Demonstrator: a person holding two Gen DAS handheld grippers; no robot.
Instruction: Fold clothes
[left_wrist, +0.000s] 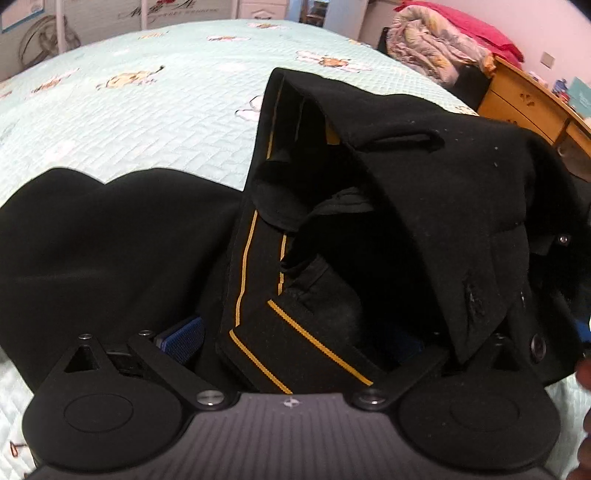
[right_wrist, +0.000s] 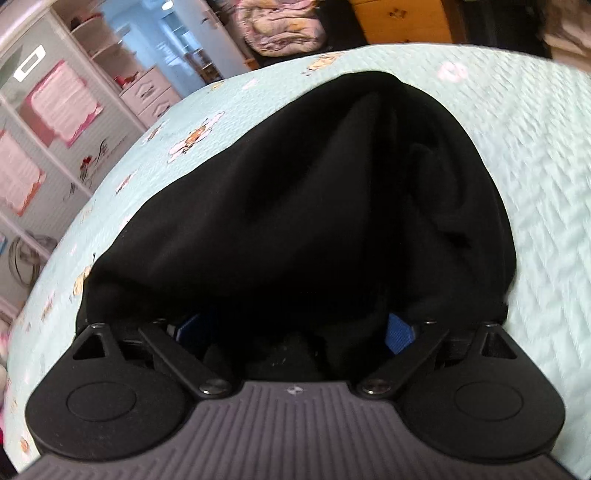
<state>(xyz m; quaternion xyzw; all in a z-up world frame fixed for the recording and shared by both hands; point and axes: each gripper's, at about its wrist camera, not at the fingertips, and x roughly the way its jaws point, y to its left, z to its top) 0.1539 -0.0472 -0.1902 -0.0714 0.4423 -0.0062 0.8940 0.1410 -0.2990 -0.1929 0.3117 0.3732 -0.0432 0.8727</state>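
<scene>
Black trousers lie bunched on the bed, their waistband with yellow piping turned up and open towards me. My left gripper stands open, its blue pads wide apart. The waistband end rests between the fingers, and the right pad is mostly hidden by cloth. In the right wrist view a smooth black part of the trousers drapes down over my right gripper. That gripper is open too, blue pads spread, cloth lying over and between them.
The bed has a mint quilted cover with cartoon prints. A wooden desk and piled bedding stand at the far right. White shelves line the room's left. A person's fingertips show at the right edge.
</scene>
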